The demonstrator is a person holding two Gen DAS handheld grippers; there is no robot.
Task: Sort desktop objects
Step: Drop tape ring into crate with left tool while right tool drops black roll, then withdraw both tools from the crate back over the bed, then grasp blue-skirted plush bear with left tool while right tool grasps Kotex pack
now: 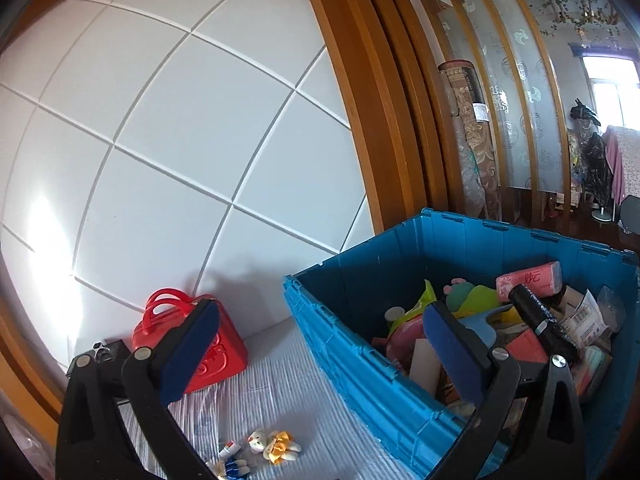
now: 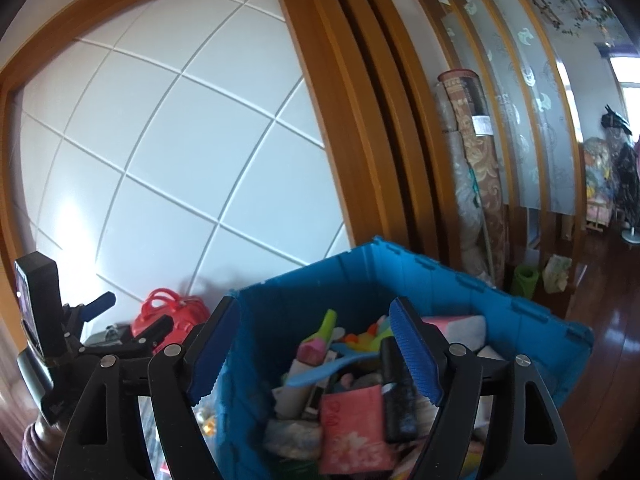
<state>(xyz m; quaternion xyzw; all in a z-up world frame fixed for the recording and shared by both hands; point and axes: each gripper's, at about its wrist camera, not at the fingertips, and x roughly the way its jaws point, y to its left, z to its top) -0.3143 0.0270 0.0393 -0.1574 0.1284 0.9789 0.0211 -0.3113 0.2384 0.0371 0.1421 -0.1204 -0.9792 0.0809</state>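
Observation:
A blue crate (image 1: 352, 344) stands on the striped cloth, heaped with mixed items, among them a black roll (image 1: 540, 320) and a pink packet (image 1: 528, 278). My left gripper (image 1: 320, 306) is open wide. Its left finger is in front of a red toy handbag (image 1: 224, 352), and its right finger is over the crate's near corner. On the cloth below lie a small plush toy (image 1: 276, 446) and a small tube (image 1: 230, 448). My right gripper (image 2: 314, 308) hangs open over the crate (image 2: 460, 292). The black roll (image 2: 396, 384) lies just inside its right finger, and nothing is pressed between the pads.
A white panelled wall with a wooden frame (image 1: 360, 120) rises behind the table. A rolled carpet (image 1: 476, 140) leans by a glass partition at right. A dark object (image 1: 104, 354) sits left of the handbag. The left gripper's black housing (image 2: 38, 304) shows at left.

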